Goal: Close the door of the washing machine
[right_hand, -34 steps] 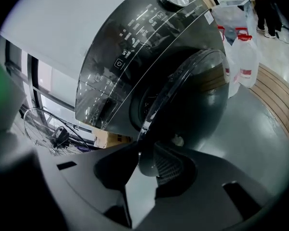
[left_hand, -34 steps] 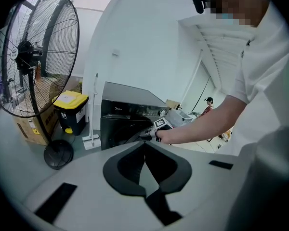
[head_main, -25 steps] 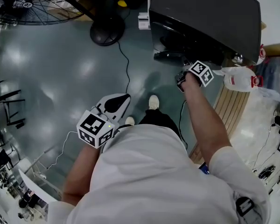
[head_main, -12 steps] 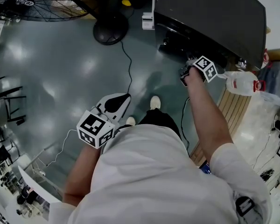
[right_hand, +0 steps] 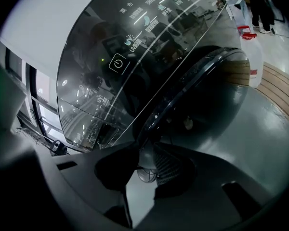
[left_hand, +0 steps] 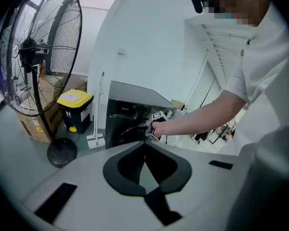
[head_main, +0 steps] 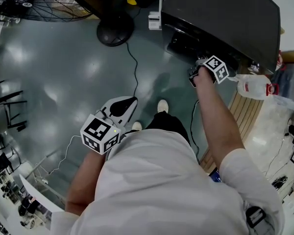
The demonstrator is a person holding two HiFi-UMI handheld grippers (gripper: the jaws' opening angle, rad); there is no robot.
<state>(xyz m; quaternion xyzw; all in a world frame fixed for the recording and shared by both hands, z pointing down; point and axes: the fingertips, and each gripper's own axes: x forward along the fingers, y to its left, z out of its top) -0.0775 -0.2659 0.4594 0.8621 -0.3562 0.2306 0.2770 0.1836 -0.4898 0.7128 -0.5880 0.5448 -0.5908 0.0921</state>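
Glossy grey floor, standing fan, black washing machine

Free over bare floor ahead and left, well apart from everything. Crossed only by a thin cable beside the fan base. Blocked far left by fan, box and bin. Walled ahead-right by the washer; barely any room at its door, right gripper close up to it. Cramped right of the washer by bottle and slats.
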